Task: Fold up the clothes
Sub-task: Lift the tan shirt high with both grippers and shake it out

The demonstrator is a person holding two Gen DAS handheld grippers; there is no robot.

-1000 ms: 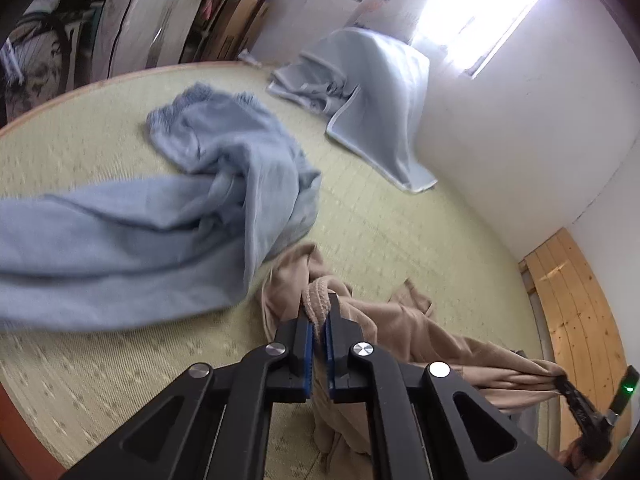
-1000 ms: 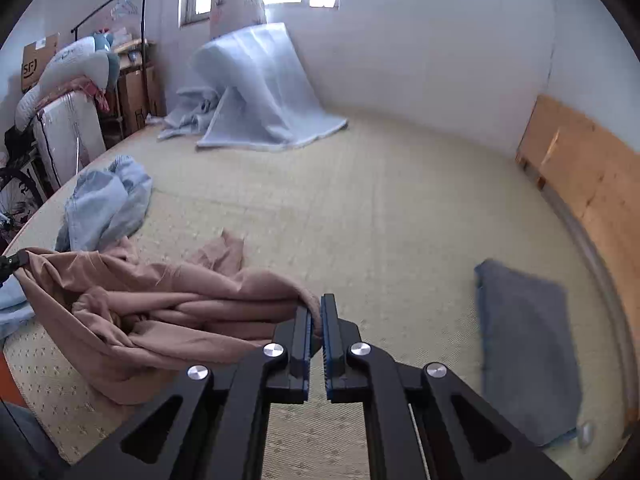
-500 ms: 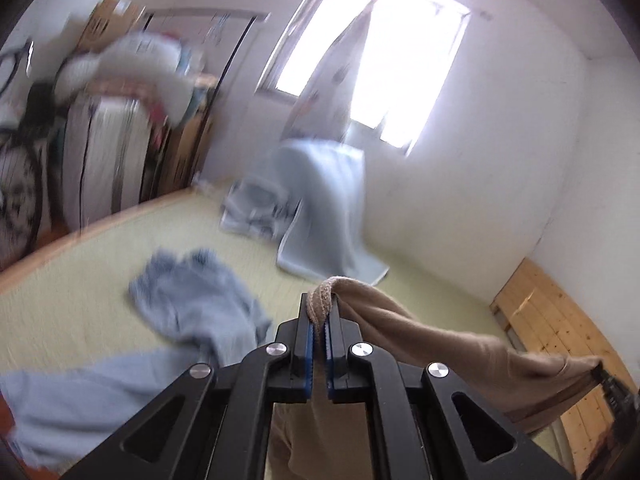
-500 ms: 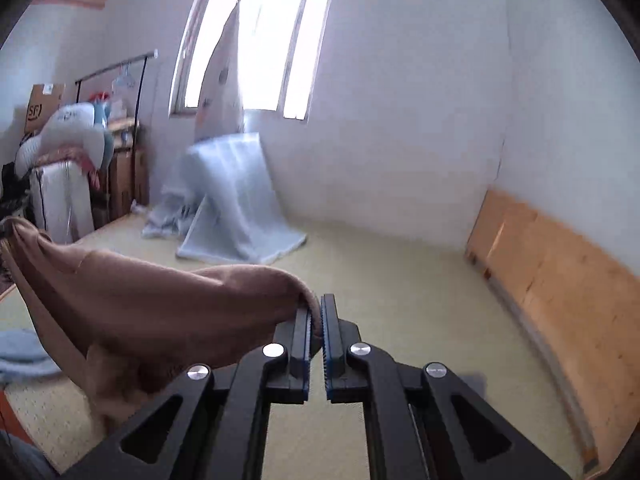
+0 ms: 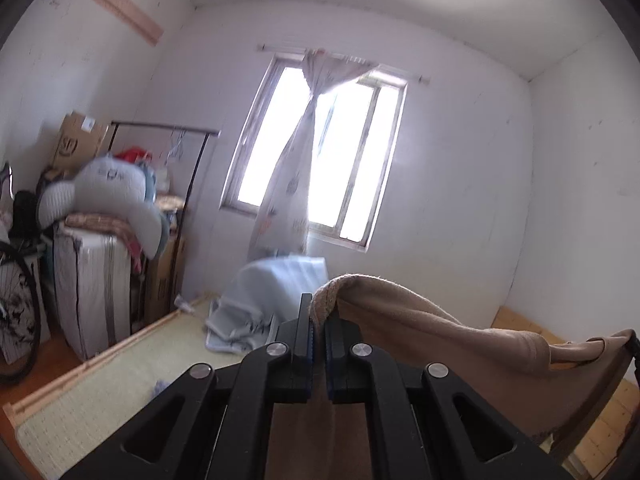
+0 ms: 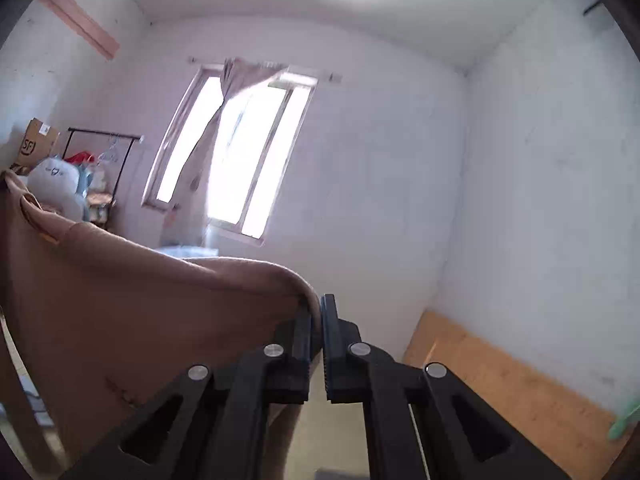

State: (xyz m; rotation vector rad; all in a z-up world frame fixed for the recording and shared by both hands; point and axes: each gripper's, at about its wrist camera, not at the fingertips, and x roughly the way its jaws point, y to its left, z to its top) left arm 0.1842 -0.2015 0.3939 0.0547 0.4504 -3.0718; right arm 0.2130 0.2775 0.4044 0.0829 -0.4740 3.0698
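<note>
A tan garment (image 5: pixel 448 344) hangs in the air, stretched between my two grippers. My left gripper (image 5: pixel 318 312) is shut on a ribbed edge of it; the cloth runs off to the right, where the far corner is held at the frame's edge. In the right wrist view the same tan garment (image 6: pixel 132 300) sags to the left from my right gripper (image 6: pixel 318 312), which is shut on its corner. Both grippers point level at the window wall. The lower part of the garment is hidden below the frames.
A window with a knotted curtain (image 5: pixel 304 152) fills the far wall. A pale blue blanket (image 5: pixel 256 296) is draped below it. Stacked bedding, boxes and a clothes rail (image 5: pixel 108 208) stand at the left, with a bicycle wheel (image 5: pixel 16 312). A wooden board (image 6: pixel 504 384) lines the right wall.
Both grippers have risen high from the mat, lifting the tan garment off it and stretching it between them. The views swung from the floor up to the window wall.
</note>
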